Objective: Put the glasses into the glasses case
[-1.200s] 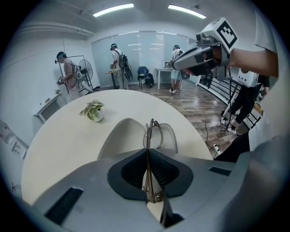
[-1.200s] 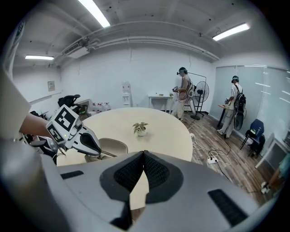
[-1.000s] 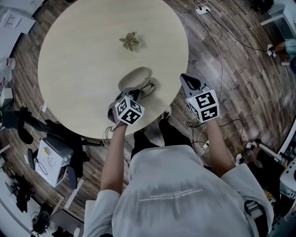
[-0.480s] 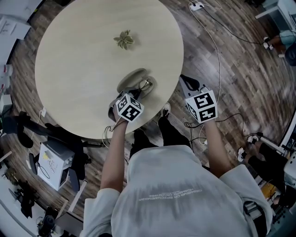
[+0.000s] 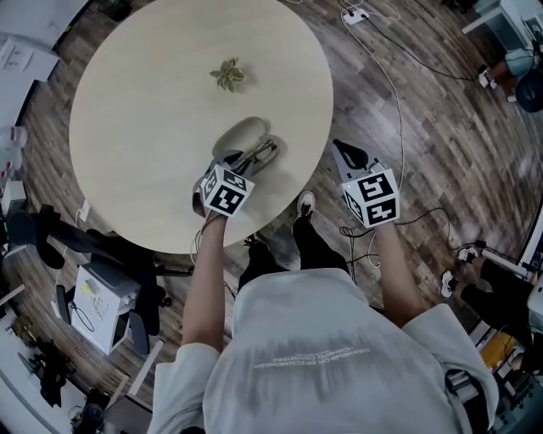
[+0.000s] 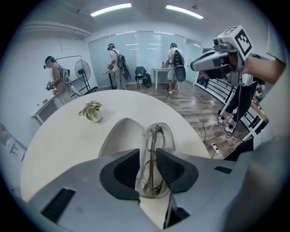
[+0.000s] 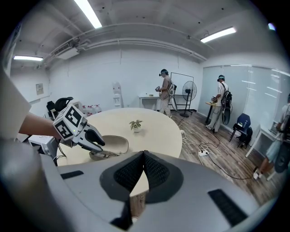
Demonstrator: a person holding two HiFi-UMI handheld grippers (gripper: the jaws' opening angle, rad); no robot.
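An open beige glasses case [image 5: 239,133] lies near the front edge of the round table [image 5: 153,102], its lid [image 6: 118,136] laid back. The folded glasses [image 6: 154,149] rest in the case's lower half, seen edge-on. My left gripper [image 6: 147,156] reaches over the case from the near side, its jaws close on either side of the glasses [image 5: 259,157]. The right gripper view shows the left gripper [image 7: 97,144] touching the glasses [image 7: 106,155] at the case [image 7: 113,142]. My right gripper [image 5: 346,153] hovers off the table's right edge, shut and empty [image 7: 144,158].
A small potted plant [image 5: 226,75] stands on the table beyond the case. Cables [image 5: 399,93] and a power strip [image 5: 356,15] lie on the wooden floor to the right. Equipment [image 5: 93,288] sits on the floor at the left. Several people [image 6: 115,59] stand at the room's far side.
My left gripper has moved a little forward, closer over the case and glasses. The right gripper has stayed beside the table edge.
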